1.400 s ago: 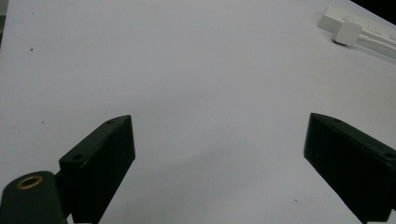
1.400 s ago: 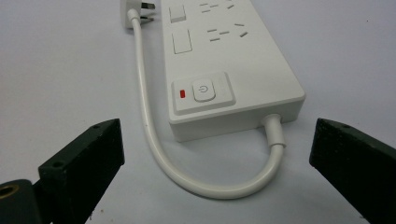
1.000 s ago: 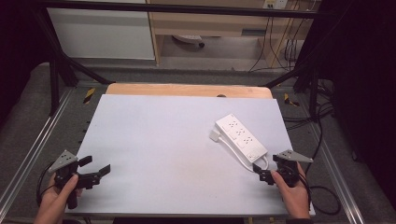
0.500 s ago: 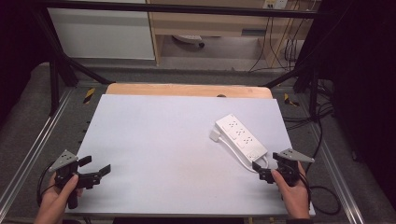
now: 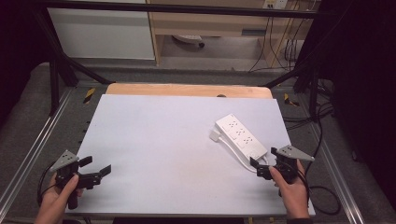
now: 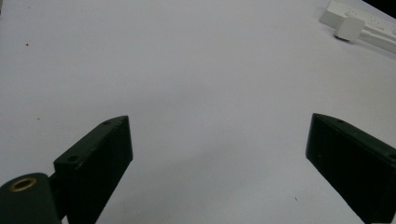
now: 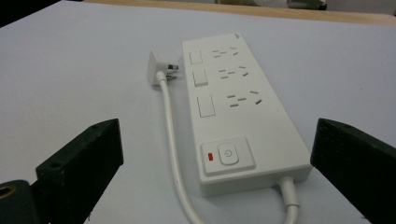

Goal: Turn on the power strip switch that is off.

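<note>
Starting at my left, my left gripper [image 5: 95, 171] hovers over the near-left corner of the table [image 5: 154, 135] with its jaws spread wide and nothing between them; bare white surface stretches ahead of it, so that side has plenty of room to sweep or slide. Moving right, the middle of the board is just as open. Then comes the power strip [image 7: 236, 107], lying flat toward the right side of the table, angled, with its near end just ahead of my right gripper [image 5: 259, 169], whose jaws also stand wide apart and hold nothing. I judge the strip to be a stiff, fairly light plastic bar with smooth, somewhat slippery faces, so I would pinch it across its long sides near the switch end [image 7: 226, 157], where the body looks solid. Its white cord [image 7: 172, 135] is limp and loops back beside it to the plug [image 7: 158, 66], which lies touching or just beside the strip's far left flank; both would drag along if I lift. The table's right edge is near, so I would move it inward, leftward.
</note>
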{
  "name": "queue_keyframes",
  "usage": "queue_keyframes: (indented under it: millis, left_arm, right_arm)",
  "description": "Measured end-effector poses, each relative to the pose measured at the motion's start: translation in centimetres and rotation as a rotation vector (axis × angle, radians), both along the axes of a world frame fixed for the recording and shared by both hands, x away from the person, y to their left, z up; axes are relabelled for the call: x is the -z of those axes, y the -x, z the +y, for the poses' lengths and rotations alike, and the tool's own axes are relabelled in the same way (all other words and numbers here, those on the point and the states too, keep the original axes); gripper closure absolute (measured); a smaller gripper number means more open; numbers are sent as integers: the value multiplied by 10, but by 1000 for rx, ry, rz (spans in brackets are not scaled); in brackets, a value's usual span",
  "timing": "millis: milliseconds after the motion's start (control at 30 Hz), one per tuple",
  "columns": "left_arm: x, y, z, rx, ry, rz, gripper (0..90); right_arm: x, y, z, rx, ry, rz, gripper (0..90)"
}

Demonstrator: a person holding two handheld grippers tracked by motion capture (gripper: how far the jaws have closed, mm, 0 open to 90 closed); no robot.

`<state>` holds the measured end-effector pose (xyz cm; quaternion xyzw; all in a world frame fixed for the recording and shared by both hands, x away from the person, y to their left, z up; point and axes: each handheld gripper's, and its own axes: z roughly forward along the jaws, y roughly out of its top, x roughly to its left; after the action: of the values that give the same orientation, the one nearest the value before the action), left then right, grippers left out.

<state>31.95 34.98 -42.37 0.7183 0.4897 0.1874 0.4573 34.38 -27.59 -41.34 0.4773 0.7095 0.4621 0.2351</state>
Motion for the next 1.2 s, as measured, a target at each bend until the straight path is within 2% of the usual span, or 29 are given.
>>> queue_keyframes:
  millis: [233,567,700,900,1200]
  left_arm:
    - [0,0,0,3,-3,2,74]
    - [1,-1,-1,4,-4,10,73]
    - [1,0,-2,8,-9,8,73]
    - [1,-1,-2,8,-8,12,74]
    - [2,-1,-3,16,-16,14,74]
  right_arm:
    - [-10,-4,5,6,18,-37,28]
    - [-21,-16,11,-20,34,-30,28]
    - [-27,-20,14,-13,24,-38,25]
    - [-31,-23,16,-25,34,-47,22]
    - [-37,-32,19,-2,33,-62,19]
